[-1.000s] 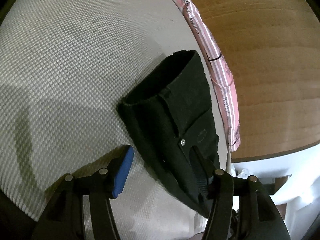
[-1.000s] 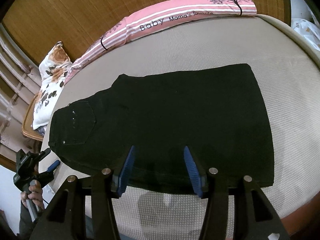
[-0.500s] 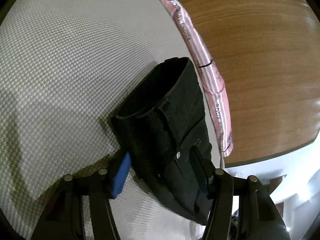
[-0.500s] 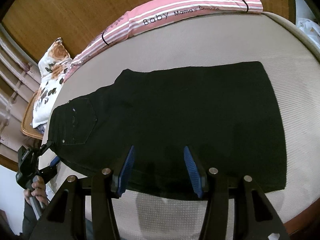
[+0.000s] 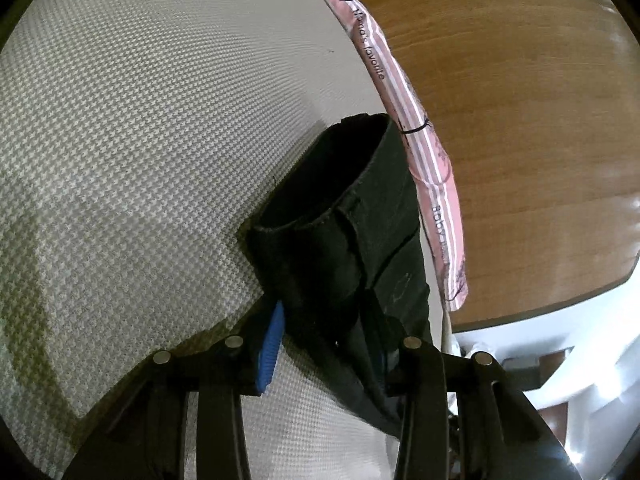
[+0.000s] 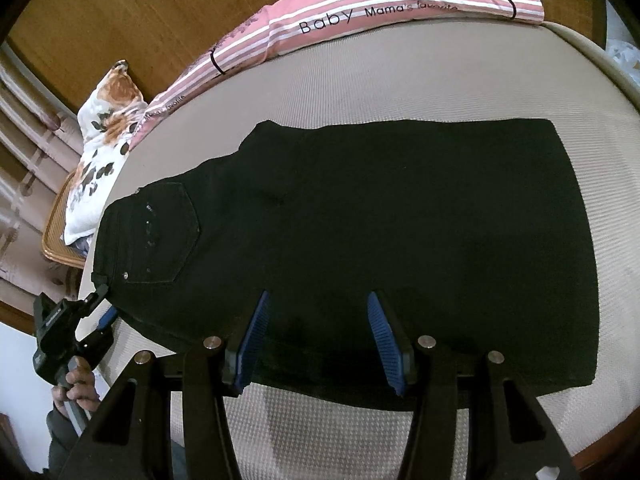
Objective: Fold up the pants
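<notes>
While black pants (image 6: 360, 232) lie flat on bed (image 6: 400, 68) beside pink pillow (image 6: 360, 12), right gripper (image 6: 320, 336) hovers at near hem, fingers spread. Only left wrist view shows left gripper (image 5: 320, 344) fingers pinching raised waistband; right view shows full garment, floral pillow (image 6: 100, 152).

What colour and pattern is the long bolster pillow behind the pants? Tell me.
Pink with white stripes and black lettering on the bolster pillow; clearest in the right wrist view.

Black pants (image 6: 360, 232) | folded lengthwise, flat on mattress | back pocket up | waistband corner lifted open
</notes>
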Motion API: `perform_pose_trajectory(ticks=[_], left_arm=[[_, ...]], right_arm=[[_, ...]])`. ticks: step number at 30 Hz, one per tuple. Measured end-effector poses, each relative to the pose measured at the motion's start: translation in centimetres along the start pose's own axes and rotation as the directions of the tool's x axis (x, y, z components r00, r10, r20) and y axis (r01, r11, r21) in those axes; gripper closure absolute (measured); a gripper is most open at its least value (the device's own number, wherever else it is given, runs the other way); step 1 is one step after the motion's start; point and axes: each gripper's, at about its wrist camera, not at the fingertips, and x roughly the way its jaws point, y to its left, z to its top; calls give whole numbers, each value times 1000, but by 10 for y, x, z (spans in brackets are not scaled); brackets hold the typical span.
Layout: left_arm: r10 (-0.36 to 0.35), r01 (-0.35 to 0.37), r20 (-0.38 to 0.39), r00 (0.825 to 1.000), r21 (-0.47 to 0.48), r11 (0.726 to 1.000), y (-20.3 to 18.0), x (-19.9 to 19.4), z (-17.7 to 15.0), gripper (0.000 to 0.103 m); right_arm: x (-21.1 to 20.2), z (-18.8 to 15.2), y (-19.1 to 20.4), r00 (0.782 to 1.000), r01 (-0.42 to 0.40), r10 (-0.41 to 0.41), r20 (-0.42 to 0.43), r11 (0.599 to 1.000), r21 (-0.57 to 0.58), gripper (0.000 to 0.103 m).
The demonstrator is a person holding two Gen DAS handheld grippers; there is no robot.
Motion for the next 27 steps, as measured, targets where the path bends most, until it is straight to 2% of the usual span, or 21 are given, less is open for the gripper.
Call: perform_pose_trajectory(ticks=[4,9,15,19,24,27], left_arm=[[10,-10,-2,1000,-1,1000,-4,3,4,60],[-24,24,17,1000,-17,1000,5,-11,-2,60],[-63,64,13,998,-73,995,16,-18,1,60],[-53,54,14,999,-102,993,15,-16,7,58],[-57,59,20,998,-109,992,12,-13,10,56],[-46,47,27,999,-58,997,4,-3,16,53]], right_arm=[[5,1,3,1000,3,-3,-11,1000,-6,54],[8,1,9,1000,-3,2,-17,1000,-10,54],[12,6,13,1000,-2,1,-22,1000,-23,54],[14,6,15,1000,-5,5,-24,1000,-27,54],[17,7,20,1000,-7,6,-30,999,-34,54],[18,8,24,1000,-11,10,-26,999,-41,54]])
